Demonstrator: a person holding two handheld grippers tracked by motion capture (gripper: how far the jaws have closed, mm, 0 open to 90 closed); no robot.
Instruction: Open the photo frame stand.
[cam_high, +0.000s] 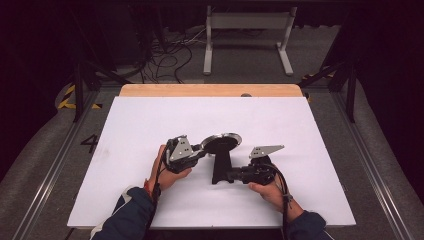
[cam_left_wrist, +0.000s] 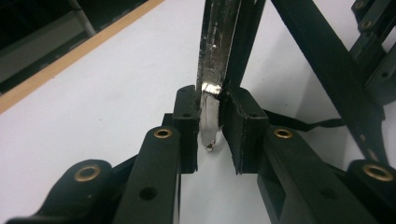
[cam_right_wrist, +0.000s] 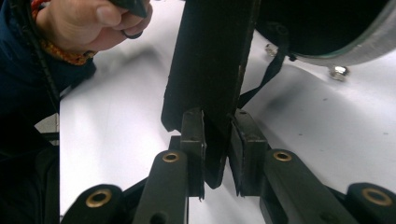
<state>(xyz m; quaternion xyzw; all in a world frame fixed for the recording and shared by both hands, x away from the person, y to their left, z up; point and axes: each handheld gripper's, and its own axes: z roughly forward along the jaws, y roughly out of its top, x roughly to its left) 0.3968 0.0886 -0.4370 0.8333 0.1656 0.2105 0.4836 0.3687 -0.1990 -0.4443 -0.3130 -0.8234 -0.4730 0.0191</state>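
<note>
Your forearms: both sleeves enter at the near edge of the worktop (cam_high: 130, 120); your hands sit close together, near the middle.

Right gripper (cam_high: 239, 175): nearest to you. It points toward your left, across the worktop. Its jaws are closed on the lower end of the black stand (cam_high: 221, 167), pads pressing both faces of the flat black bar (cam_right_wrist: 210, 84).

Stand, long axis: runs away from you, from the foot near your right jaws up to the disc. The bar stands edge-on to the right jaws.

Left gripper (cam_high: 202, 148): a little farther out, pointing toward your right. Its jaws are clamped on the shiny rim of the round mirror (cam_high: 221, 142), seen edge-on as a bright metal strip (cam_left_wrist: 215, 56) between the pads.

Mirror, place: at the far end of the stand, face tilted upward, mid-worktop, between the two grippers and slightly beyond them.

Relation to watch: the disc lies straight ahead of your left jaws, the bar straight ahead of your right; the two grips meet nearly at right angles. Judgement: any tilt of the disc would pivot where it joins the stand, with the right hand as the anchor.

Far edge: wooden strip (cam_high: 210, 90), then floor cables and a white frame (cam_high: 248, 35).
</note>
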